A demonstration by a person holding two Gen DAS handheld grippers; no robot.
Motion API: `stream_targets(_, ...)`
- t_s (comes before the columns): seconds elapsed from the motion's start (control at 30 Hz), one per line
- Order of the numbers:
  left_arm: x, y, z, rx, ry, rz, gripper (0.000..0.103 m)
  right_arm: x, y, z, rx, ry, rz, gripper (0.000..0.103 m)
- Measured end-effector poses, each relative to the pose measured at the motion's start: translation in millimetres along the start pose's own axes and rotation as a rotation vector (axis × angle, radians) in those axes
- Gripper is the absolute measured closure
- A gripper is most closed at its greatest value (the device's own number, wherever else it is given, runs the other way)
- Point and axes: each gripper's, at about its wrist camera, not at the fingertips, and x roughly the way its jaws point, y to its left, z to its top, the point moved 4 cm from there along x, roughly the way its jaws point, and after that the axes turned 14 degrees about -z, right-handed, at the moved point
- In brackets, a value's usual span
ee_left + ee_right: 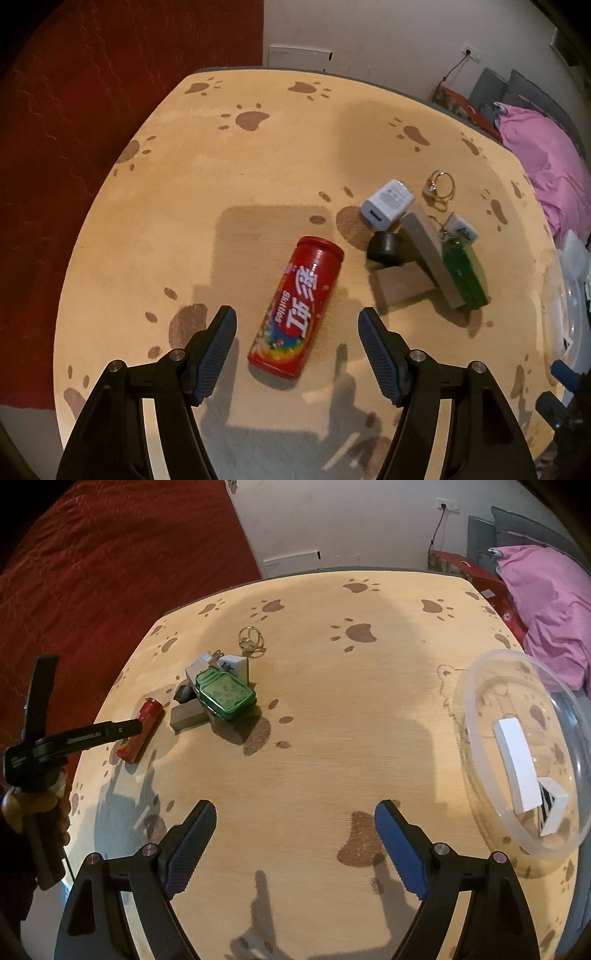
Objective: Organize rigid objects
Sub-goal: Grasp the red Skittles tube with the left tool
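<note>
A red Skittles can [297, 308] lies on its side on the paw-print table [258, 166]. My left gripper [297, 323] is open above it, one finger on each side, not touching. The can also shows in the right wrist view [142, 728], partly behind the left gripper. Beyond it lies a pile: white charger [388, 203], black knob [384, 248], grey blocks [430, 254], green case [225, 694], mahjong tile [233, 664], gold rings [251, 640]. My right gripper [295, 814] is open and empty over bare table. A clear bowl [476, 686] at the right holds white blocks [517, 764].
A red bedcover [110, 572] lies beyond the table's left edge. A pink cloth [546, 602] and a red box [461, 565] sit at the far right. The white wall with a socket is behind the table.
</note>
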Motion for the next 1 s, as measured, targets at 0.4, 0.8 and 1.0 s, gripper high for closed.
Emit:
stream_targets(0.4, 28.1, 7.4, 4.6, 0.051, 0.03, -0.004, 0.058, 11.6, 18.4, 6.2, -0.045, 0.02, 0.01, 0.012)
stream_targets(0.8, 2.7, 10.7, -0.7, 0.084, -0.027, -0.012, 0.067, 41.0, 58.6, 41.1, -0.162, -0.006, 0.041, 0.013)
stream_targets(1.0, -20.9, 20.4, -11.5, 0.068, -0.058, -0.02, 0.068, 57.3, 83.8, 64.5, -0.229, -0.033, 0.034, 0.012)
